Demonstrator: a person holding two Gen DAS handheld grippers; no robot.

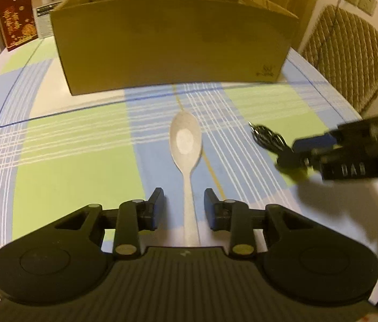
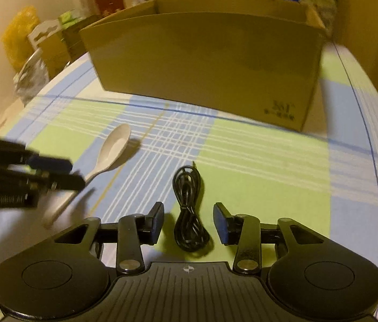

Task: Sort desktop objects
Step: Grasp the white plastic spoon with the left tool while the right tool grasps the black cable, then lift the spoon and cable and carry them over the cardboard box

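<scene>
left gripper [image 1: 184, 205] straddles the white spoon [image 1: 186, 145] handle, pads not touching. right gripper [image 2: 189, 221], jaws apart, brackets the coiled black cable [image 2: 189, 209]. cardboard box [image 1: 172, 40] waits at 12 o'clock, presumably for sorting.

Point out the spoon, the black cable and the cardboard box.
spoon [image 1: 185, 141]: left wrist view, middle of its bowl.
black cable [image 2: 189, 209]: right wrist view, middle of the coiled bundle.
cardboard box [image 2: 210, 61]: right wrist view, front wall.

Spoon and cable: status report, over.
Left gripper open astride spoon handle. Right gripper open astride coiled cable. Cardboard box ahead, path unobstructed.
</scene>
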